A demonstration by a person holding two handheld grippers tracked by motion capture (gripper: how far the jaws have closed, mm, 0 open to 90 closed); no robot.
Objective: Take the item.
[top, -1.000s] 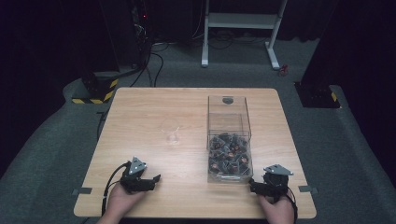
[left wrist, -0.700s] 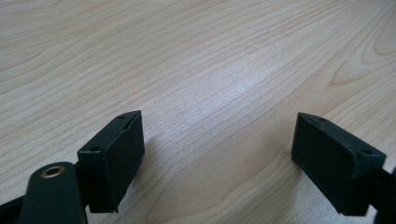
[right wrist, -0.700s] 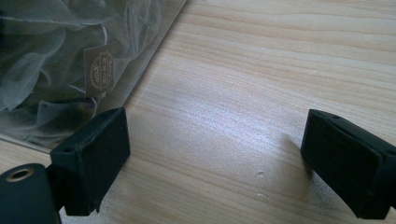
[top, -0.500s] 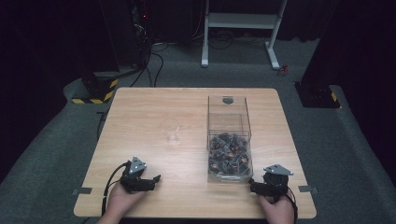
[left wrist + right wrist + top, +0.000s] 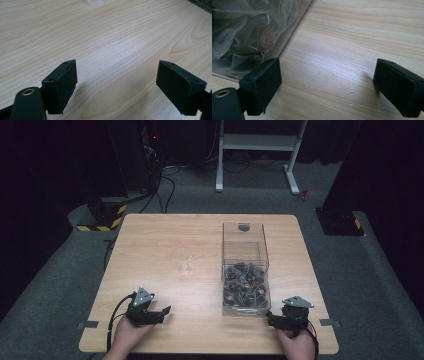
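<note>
Clear box [image 5: 244,270] just beside right hand-held gripper [image 5: 274,319]; both hand-held grippers spread wide, empty, left [image 5: 162,312].

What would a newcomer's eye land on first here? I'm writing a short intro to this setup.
Probably the clear box on the right half of the wooden table, its near end heaped with sachets. Next, the small clear glass standing alone mid-table. Then the left gripper and right gripper at the near edge, both with jaws wide apart over bare wood.
</note>
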